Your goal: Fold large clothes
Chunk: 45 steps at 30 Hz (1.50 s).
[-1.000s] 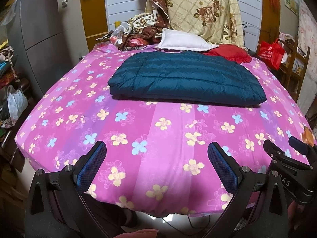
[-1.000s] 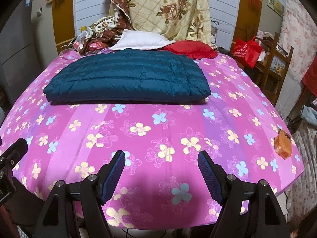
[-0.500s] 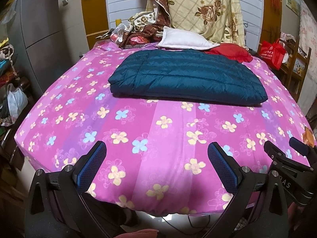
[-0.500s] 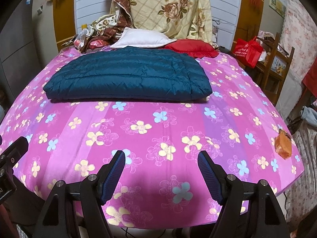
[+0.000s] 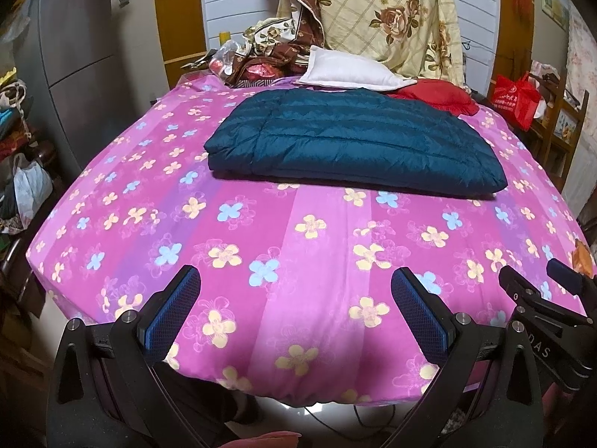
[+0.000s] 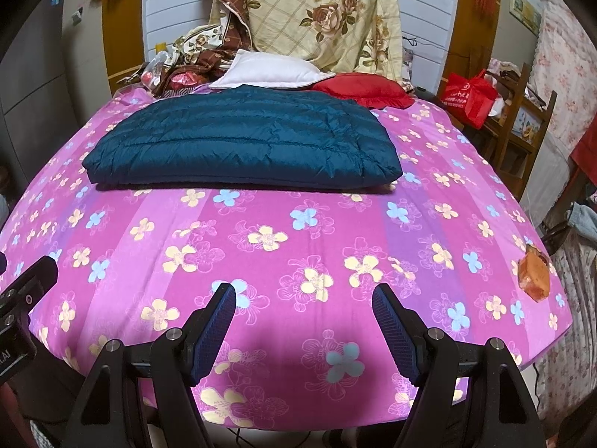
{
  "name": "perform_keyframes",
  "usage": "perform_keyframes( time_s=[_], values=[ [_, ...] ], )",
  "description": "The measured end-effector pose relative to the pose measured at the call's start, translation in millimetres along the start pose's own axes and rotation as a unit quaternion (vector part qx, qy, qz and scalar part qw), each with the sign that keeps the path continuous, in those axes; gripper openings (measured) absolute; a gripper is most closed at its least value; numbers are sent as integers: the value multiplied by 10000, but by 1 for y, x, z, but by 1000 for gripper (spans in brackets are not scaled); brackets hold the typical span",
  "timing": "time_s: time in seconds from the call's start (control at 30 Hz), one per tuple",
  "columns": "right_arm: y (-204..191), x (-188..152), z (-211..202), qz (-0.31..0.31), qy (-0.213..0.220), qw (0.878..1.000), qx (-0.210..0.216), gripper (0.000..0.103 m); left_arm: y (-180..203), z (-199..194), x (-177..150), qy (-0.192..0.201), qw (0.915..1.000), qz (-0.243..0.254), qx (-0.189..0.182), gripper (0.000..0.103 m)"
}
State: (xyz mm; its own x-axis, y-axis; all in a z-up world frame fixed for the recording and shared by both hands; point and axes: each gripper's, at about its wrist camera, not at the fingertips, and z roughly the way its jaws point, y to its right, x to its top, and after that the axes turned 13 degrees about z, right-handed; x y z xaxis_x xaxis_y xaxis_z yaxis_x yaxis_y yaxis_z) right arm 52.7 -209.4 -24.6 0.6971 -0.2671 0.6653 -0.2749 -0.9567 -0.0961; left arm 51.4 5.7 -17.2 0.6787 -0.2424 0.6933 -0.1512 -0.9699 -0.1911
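- My left gripper and right gripper both gape wide, empty, over the bed edge.
- The folded teal jacket lies at 12 o'clock, well apart; a long reach risks rumpling its slippery layers.
- Pinching the bedsheet too would drag it.

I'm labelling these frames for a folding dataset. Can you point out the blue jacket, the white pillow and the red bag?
blue jacket [image 5: 354, 142], left wrist view, middle of its quilted top.
white pillow [image 6: 268, 71], right wrist view, centre of its top face.
red bag [image 6: 471, 99], right wrist view, front panel.
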Motion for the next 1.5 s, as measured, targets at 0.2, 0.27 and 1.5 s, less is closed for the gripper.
perform_keyframes(
  time_s=[0.2,0.27,1.5],
  values=[
    [-1,0,0,-17,-5,10000,-4,73,0,1,-1,-15,10000,-6,-15,102],
    [-2,-1,0,-36,1,10000,-3,73,1,3,-2,-35,10000,-9,-31,102],
    [-10,-2,-2,-129,85,9997,204,74,-2,11,-6,-181,9998,-71,-93,102]
  ],
)
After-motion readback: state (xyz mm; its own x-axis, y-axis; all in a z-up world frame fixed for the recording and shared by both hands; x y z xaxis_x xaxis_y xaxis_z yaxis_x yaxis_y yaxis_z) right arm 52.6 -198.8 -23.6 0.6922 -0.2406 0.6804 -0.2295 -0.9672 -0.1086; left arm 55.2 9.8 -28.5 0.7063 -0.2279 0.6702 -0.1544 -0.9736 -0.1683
